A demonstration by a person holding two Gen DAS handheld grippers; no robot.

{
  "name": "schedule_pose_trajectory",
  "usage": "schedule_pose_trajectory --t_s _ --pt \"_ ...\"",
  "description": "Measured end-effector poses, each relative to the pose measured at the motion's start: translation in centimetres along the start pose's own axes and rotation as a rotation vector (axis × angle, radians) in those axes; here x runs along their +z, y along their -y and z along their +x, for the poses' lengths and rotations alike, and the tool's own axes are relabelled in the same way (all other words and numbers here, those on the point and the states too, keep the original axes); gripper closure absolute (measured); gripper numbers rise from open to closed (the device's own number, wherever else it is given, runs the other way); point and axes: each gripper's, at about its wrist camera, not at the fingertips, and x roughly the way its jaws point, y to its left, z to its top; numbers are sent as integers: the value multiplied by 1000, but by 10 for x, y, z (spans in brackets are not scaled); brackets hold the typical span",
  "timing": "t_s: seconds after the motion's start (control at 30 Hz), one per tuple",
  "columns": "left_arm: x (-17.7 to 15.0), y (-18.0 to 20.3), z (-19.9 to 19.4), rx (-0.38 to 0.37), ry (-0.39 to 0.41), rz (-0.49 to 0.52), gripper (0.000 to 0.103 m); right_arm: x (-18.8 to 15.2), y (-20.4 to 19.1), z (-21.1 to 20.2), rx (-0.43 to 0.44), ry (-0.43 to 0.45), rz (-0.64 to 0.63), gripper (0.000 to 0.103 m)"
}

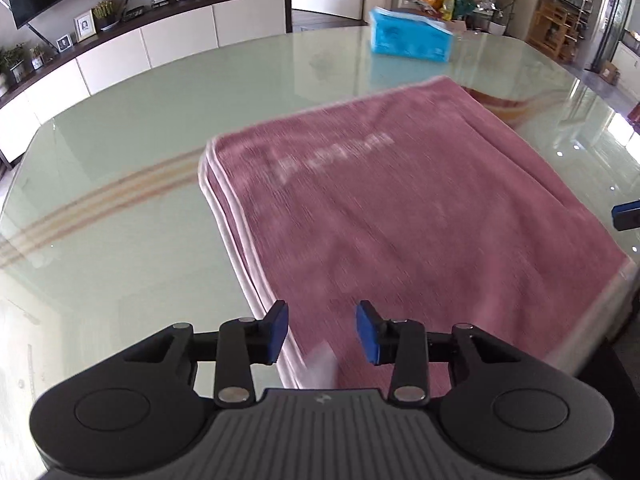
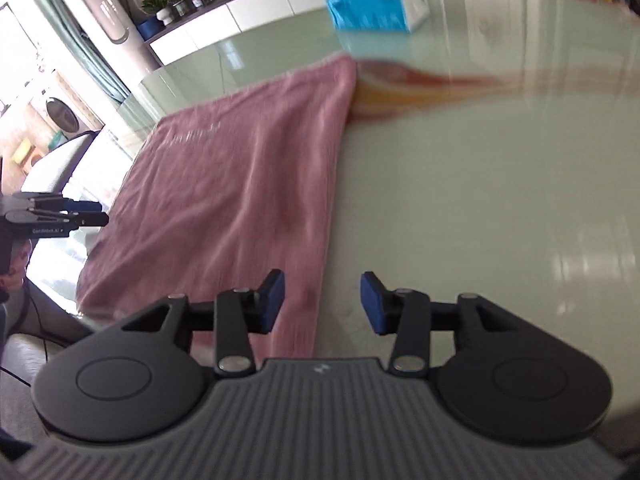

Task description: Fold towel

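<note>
Both tongs half-open and empty, left gripper (image 1: pixel 322 330) and right gripper (image 2: pixel 322 302) over the near edge of the folded pink terry towel (image 1: pixel 400 208) on the pale green glass table (image 1: pixel 120 140): pinch all layers squarely at each near corner.

From my left wrist camera the towel (image 1: pixel 400 208) is smeared by motion, and the pale lettering (image 1: pixel 332 156) on it is unreadable. Its near right corner runs off the table (image 1: pixel 120 152) edge, out of sight. I see only a blue tip of the right gripper (image 1: pixel 626 216), cut by the frame. From my right wrist camera the blue pack (image 2: pixel 376 4) and the table's stripes (image 2: pixel 420 88) are blurred, and the left gripper (image 2: pixel 94 214) sits side-on, its gap unclear.
</note>
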Motion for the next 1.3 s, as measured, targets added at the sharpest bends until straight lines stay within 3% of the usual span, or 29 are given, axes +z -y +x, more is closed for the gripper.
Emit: schedule_pose_trajectory --t_s 0.2,0.3,0.33,0.43,0.5,0.53,0.67,0.73,0.8,0.83,0.93,1.03,1.07,1.2,1.3 --pt "-27 8 0 -38 -32 -51 59 -21 9 6 137 -1 145 65" --pt "-27 6 1 -43 -28 -51 59 -18 5 13 129 0 132 94" --pt "-26 6 1 -38 -31 -52 59 -17 2 13 107 -3 105 95" --pt "-23 6 5 21 -57 -27 58 -15 -4 4 72 -11 29 95" --pt "-25 4 6 48 -63 -17 45 -15 0 -1 75 -6 31 95" --pt "-25 2 6 48 -63 -24 44 -16 2 0 74 -8 36 95" --pt "-27 -6 3 36 -60 -77 47 -25 -1 5 51 6 21 94" --pt "-31 -12 -7 30 -41 -103 49 -24 -13 0 -5 37 -23 78" --pt "-38 -18 -21 26 -14 -117 49 -21 -26 -10 -69 97 -72 72" --pt "-42 -21 -28 22 -6 -119 49 -18 -38 -15 -85 130 -113 72" --pt "-56 -28 -46 1 5 -111 49 -12 -87 -14 29 172 -253 71" --pt "-65 -26 -53 -15 -6 -77 49 -15 -154 13 241 107 -418 73" --pt "-68 -24 -53 -13 -11 -61 49 -18 -173 24 271 91 -472 74" --pt "-77 -9 -49 29 -28 38 49 -30 -245 69 355 33 -686 79" --pt "-82 -3 -47 33 -37 91 49 -34 -274 94 350 9 -755 79"
